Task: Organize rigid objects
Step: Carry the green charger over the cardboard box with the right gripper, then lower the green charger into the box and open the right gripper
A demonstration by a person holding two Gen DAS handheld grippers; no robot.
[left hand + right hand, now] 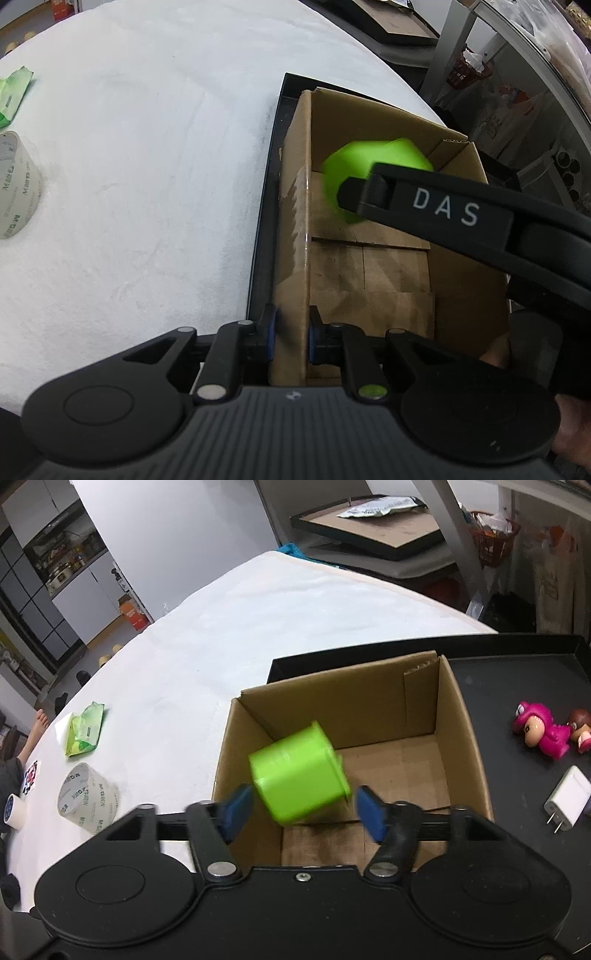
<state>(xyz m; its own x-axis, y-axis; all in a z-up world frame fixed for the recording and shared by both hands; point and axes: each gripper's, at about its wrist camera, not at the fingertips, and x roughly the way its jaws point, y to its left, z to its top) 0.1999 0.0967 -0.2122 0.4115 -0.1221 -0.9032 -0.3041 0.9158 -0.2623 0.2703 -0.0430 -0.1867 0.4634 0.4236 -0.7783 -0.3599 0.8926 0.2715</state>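
Note:
An open cardboard box (295,221) (461,738) stands in a black tray (264,206) (517,672) on the white-covered table. My left gripper (291,334) is shut on the box's near left wall, one blue pad on each side. A lime-green plastic cup (299,771) (354,162), tilted and motion-blurred, hangs inside the box. My right gripper (303,812) is open just above the box's near edge, with gaps between its pads and the cup. In the left wrist view one black finger (424,199) of the right gripper reaches in from the right and covers part of the cup.
On the cloth left of the box lie a large clear tape roll (88,797) (14,184), a green packet (85,731) (14,92) and a small tape roll (13,808). The tray right of the box holds a pink toy figure (543,734) and a white charger plug (567,805).

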